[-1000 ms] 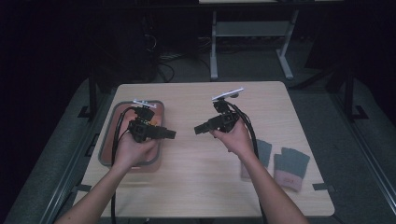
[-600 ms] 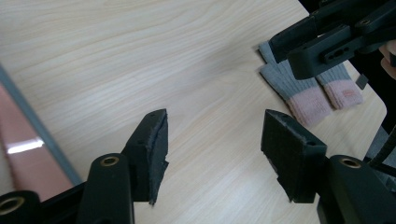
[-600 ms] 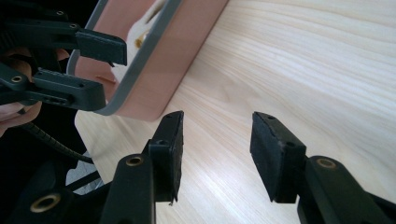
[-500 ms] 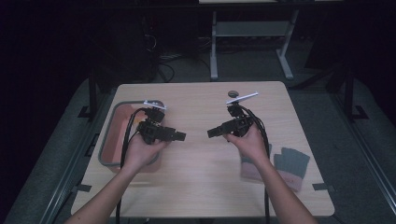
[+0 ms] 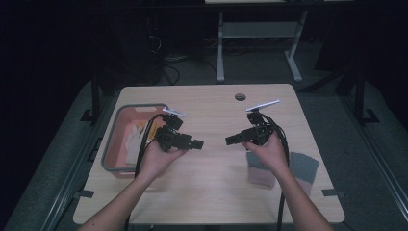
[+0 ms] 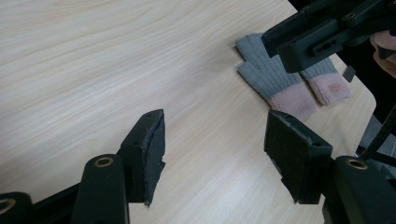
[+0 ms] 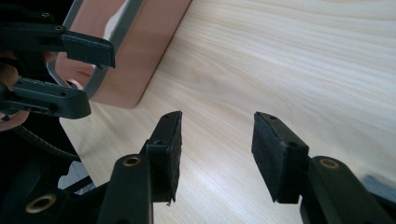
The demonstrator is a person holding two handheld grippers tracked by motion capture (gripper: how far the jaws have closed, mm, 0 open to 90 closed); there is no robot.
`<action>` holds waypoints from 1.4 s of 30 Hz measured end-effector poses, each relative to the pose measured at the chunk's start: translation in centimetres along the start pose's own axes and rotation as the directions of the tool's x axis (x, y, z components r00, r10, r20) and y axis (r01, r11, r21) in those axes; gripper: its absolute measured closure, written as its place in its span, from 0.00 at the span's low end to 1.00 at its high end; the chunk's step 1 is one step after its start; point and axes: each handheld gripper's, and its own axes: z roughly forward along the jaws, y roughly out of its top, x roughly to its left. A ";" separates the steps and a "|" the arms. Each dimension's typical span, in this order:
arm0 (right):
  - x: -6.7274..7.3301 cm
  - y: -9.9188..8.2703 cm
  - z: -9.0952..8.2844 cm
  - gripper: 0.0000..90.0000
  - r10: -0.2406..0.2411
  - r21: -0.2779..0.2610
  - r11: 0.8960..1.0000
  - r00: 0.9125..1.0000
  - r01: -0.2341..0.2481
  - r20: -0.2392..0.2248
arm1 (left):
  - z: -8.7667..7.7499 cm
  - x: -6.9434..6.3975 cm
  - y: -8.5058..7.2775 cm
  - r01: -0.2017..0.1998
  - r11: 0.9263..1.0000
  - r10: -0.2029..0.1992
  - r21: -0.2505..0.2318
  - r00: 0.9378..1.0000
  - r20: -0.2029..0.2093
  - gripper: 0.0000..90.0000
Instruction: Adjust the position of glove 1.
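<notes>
Lying flat, two grey socks (image 6: 280,81) with pink cuffs, just beside the right gripper's (image 5: 230,140) open, empty fingers.

Tub (image 5: 111,153) at table's (image 5: 211,192) left edge; socks (image 5: 302,166) right (near front).

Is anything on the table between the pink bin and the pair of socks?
No, in the high view only bare table lies between the bin and the socks; both grippers hover above that stretch.
</notes>
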 end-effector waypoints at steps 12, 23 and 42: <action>-2.4 -2.1 -1.8 0.56 0.018 -0.012 1.000 0.999 -0.017 0.049 | 2.3 -1.4 0.0 -0.014 1.000 0.014 0.016 0.999 0.033 0.38; -4.1 -4.1 -3.3 0.55 0.026 -0.023 0.999 0.993 -0.024 0.116 | 4.2 -3.0 -0.2 -0.044 0.999 0.042 0.025 0.997 0.063 0.34; -7.2 -7.7 -5.8 0.56 0.041 -0.041 0.999 0.977 -0.033 0.210 | 6.7 -5.4 -0.3 -0.089 0.996 0.086 0.025 0.991 0.101 0.31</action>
